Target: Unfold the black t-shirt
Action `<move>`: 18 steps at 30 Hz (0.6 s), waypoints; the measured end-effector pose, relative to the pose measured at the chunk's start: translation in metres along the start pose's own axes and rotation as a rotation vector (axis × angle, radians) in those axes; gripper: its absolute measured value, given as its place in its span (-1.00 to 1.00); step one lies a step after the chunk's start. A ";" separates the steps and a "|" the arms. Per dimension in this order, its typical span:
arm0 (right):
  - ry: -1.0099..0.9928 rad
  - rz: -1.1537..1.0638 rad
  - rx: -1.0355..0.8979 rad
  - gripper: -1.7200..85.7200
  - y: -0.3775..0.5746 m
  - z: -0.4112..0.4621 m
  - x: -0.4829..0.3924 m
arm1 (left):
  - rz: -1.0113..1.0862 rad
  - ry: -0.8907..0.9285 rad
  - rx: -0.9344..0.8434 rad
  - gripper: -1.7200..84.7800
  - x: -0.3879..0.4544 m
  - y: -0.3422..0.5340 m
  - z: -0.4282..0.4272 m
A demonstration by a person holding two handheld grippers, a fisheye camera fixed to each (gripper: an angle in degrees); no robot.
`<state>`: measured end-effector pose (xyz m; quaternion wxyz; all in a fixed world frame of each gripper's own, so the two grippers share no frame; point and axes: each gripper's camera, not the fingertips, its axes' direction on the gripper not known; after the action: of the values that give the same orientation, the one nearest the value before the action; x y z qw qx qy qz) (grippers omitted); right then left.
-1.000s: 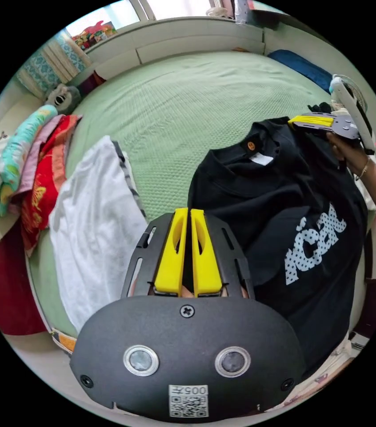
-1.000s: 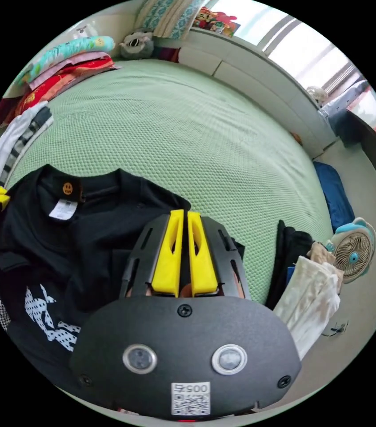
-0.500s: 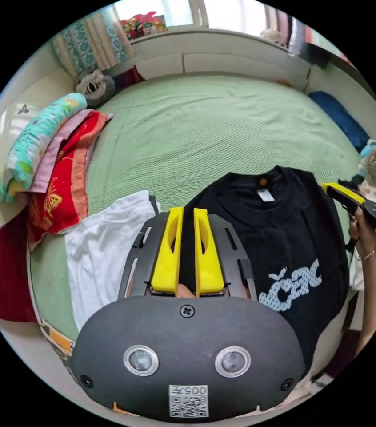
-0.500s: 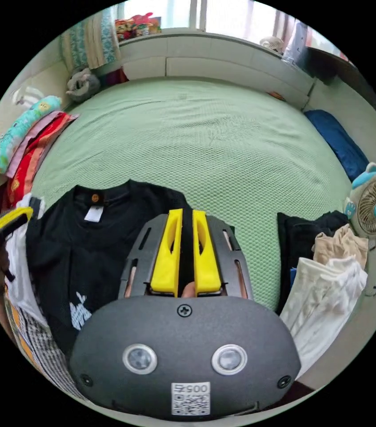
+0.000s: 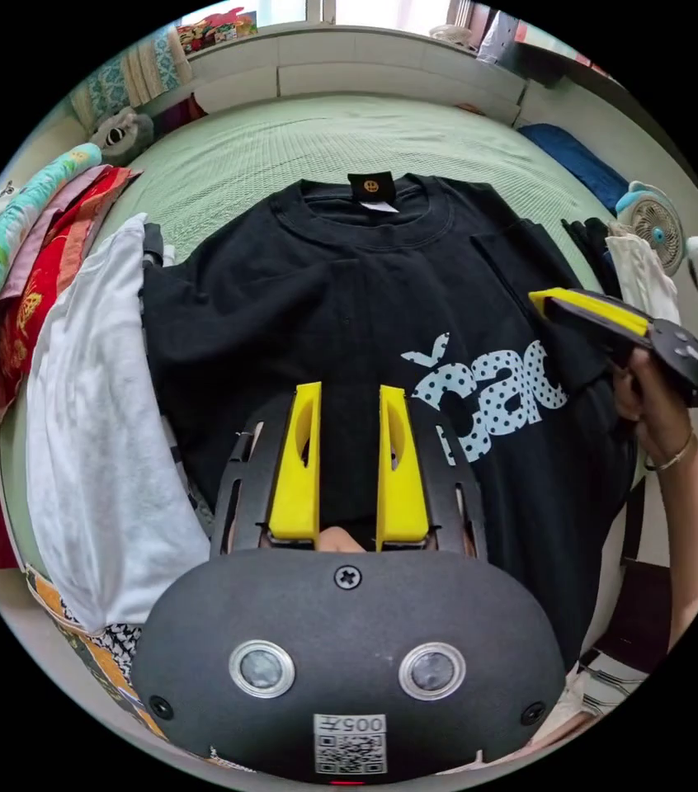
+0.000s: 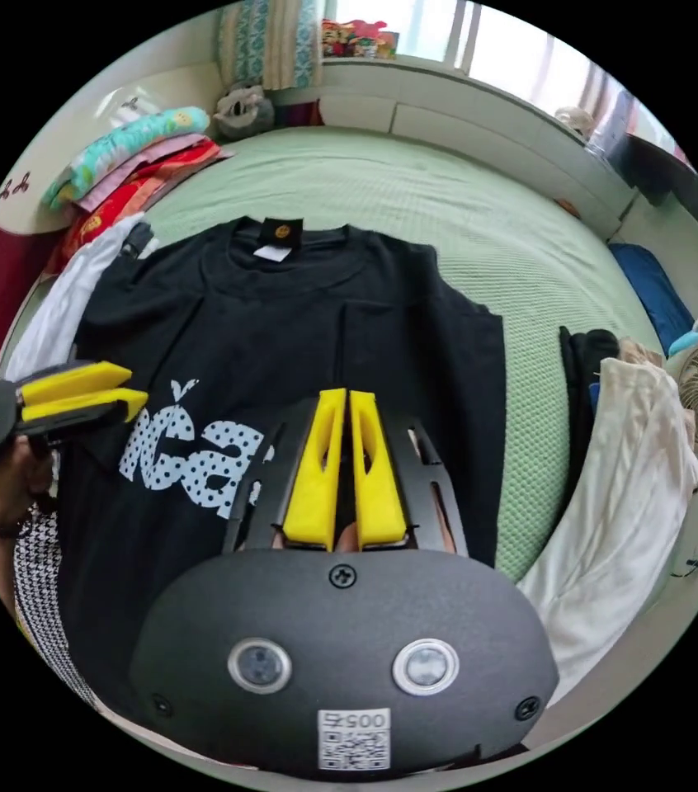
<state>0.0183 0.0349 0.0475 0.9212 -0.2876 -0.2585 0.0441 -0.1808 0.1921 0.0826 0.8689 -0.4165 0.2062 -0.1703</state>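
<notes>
- Two grippers are hovering over the black t-shirt (image 5: pixel 349 297), which is lying front-up on the green bed (image 5: pixel 299 148), collar toward the far side; it looks mostly spread.
- We are holding the left gripper (image 5: pixel 349 462) with jaws parted and nothing between them, presumably after letting go.
- We are keeping the right gripper (image 6: pixel 337 466) nearly closed; whether cloth is pinched, we cannot tell.
- We are judging that sleeves need smoothing.

Matt black cloth t-shirt (image 5: pixel 349 305), textured green woven bedspread (image 5: pixel 316 148), tongs (image 5: pixel 349 396) of smooth yellow plastic
</notes>
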 end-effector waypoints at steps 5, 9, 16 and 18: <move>0.002 0.067 0.005 -0.97 0.003 -0.020 0.041 | -0.027 0.012 -0.008 -0.70 -0.007 -0.003 -0.005; -0.134 0.096 0.009 -0.89 0.011 -0.028 0.057 | -0.027 0.082 0.033 -0.71 -0.008 0.001 -0.012; -0.042 0.050 -0.045 -0.84 0.023 0.010 0.027 | -0.031 0.016 0.018 -0.70 -0.006 0.006 -0.001; -0.001 0.028 -0.021 -0.88 0.028 0.009 0.026 | -0.048 0.005 0.007 -0.77 -0.016 0.008 -0.005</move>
<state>0.0380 0.0684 0.0503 0.9172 -0.3009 -0.2553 0.0544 -0.1957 0.2009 0.0769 0.8655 -0.4181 0.1976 -0.1927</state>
